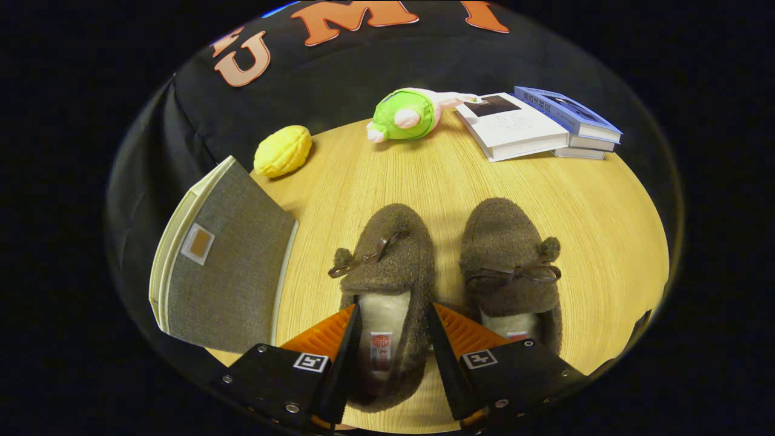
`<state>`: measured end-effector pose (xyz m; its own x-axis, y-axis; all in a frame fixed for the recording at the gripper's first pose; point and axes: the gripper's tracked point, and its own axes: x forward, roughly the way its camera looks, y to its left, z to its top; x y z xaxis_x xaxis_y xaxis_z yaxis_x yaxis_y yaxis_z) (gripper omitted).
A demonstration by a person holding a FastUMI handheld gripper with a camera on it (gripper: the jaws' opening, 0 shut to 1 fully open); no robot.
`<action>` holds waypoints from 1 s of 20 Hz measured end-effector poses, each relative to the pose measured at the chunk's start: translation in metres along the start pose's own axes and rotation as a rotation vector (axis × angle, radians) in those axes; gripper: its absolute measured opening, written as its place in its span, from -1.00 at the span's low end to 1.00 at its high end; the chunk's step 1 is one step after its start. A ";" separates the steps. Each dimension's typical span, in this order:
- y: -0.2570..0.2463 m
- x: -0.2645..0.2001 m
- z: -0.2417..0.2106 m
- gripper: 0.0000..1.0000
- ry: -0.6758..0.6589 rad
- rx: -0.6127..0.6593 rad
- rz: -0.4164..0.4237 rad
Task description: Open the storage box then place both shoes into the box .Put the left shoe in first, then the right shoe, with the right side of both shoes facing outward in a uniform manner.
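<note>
My gripper (393, 315) straddles the fuzzy brown left slipper (387, 284), fingers spread wide either side, not yet pressing it.

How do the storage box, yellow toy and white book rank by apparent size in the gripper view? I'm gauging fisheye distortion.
1. storage box, largest, though it lies nearest the gripper, whose open fingers straddle the left shoe.
2. white book.
3. yellow toy, smallest; both lie farther off, so true sizes are unsure.
</note>
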<state>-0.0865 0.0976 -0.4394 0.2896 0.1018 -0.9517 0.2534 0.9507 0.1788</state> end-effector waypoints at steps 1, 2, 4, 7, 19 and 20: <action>-0.004 0.007 0.001 0.25 0.001 -0.005 -0.021; -0.006 0.013 0.002 0.21 0.009 0.002 -0.041; -0.013 0.021 0.003 0.02 0.019 0.025 -0.072; -0.014 0.026 0.005 -0.37 0.026 0.056 -0.074; 0.029 -0.016 0.036 -0.90 -0.024 0.192 0.069; 0.037 -0.024 0.044 -0.90 -0.044 0.184 0.086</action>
<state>-0.0436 0.1179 -0.3986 0.3565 0.1636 -0.9199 0.3894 0.8690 0.3054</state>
